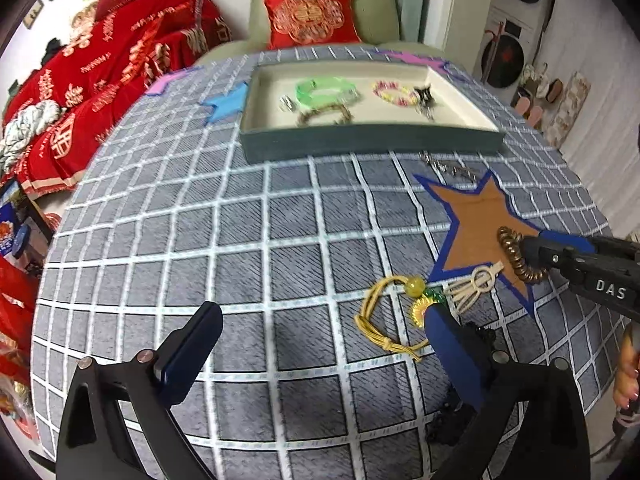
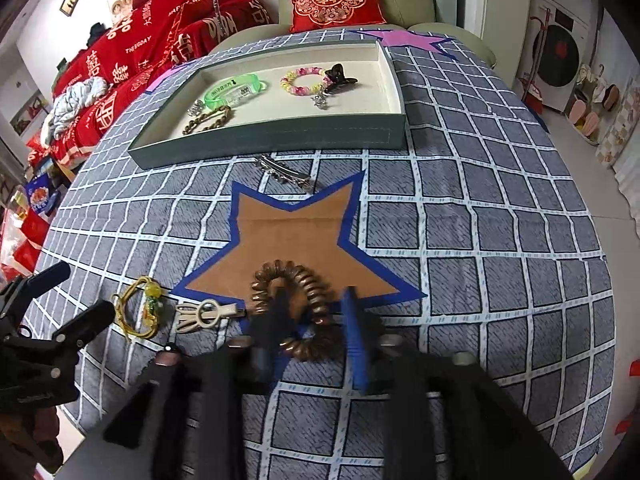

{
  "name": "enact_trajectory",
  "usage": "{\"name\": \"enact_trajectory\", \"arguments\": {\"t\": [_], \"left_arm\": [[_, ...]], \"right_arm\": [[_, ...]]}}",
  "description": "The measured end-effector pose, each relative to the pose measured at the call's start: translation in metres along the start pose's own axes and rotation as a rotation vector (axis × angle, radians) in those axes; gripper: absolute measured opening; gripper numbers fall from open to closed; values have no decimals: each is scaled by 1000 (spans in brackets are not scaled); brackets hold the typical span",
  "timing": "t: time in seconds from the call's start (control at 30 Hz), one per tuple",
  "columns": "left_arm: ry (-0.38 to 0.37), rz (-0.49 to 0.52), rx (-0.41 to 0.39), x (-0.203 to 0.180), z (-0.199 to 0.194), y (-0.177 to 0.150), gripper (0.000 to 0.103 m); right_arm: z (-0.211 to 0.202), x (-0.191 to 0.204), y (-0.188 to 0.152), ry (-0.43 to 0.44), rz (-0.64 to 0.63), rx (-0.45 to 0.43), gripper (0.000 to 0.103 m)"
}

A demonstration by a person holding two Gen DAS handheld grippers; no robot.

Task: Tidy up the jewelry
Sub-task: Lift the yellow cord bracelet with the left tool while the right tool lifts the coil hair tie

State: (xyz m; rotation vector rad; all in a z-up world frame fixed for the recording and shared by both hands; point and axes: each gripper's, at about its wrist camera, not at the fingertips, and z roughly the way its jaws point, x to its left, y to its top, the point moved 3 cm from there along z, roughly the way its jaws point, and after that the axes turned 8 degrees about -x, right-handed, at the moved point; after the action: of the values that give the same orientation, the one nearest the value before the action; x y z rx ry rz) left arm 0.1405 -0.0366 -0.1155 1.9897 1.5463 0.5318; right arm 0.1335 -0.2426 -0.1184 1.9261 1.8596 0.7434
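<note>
My left gripper (image 1: 320, 332) stands wide open just above the checked cloth. A yellow cord bracelet (image 1: 380, 320) with a yellow bead lies between its fingers, close to the right one and apart from the pads. A brown spiral hair tie (image 2: 296, 280) lies on the brown star patch (image 2: 296, 236). My right gripper (image 2: 316, 320) is open over it, one finger inside the loop, one outside, and the picture is blurred there. A beige hair clip (image 2: 204, 314) lies between the two grippers. The grey-green tray (image 2: 280, 140) at the back holds several pieces.
A silver hair clip (image 2: 284, 172) lies on the cloth just in front of the tray. In the tray are a green bracelet (image 2: 236, 92), a pink bead bracelet (image 2: 300, 80) and a black claw clip (image 2: 340, 76). Red bedding lies at the left, and an armchair stands behind the table.
</note>
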Motion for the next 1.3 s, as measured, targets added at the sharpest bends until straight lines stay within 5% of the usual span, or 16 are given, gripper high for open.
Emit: {"name": "enact_trajectory", "arguments": {"t": [0.07,0.23,0.3,0.37,0.4,0.57,1.1,1.3], "left_arm": [[-10,16,34,-6,7,-5,81],[-30,53,38,-17,12,-11,61],[-43,84,29,-24,11,-12,45],[-46,130,23,-33,11,-14,11],[-45,142,20,-36,10,-14,11],[-126,81,-17,-31,-3,-9,11],[-182,28,-144,-10,-46,45,11],[-156,33,-125,-4,-42,45,11]], "right_arm": [[1,0,0,-4,-7,2,42],[9,4,-2,-24,-44,17,42],[10,10,-4,-60,-100,19,37],[10,17,-5,-70,-143,13,18],[9,19,-6,-65,-148,17,11],[4,22,-3,-67,-148,-9,11],[-44,19,40,-16,-101,-133,11],[-44,23,42,3,-97,-136,11]]}}
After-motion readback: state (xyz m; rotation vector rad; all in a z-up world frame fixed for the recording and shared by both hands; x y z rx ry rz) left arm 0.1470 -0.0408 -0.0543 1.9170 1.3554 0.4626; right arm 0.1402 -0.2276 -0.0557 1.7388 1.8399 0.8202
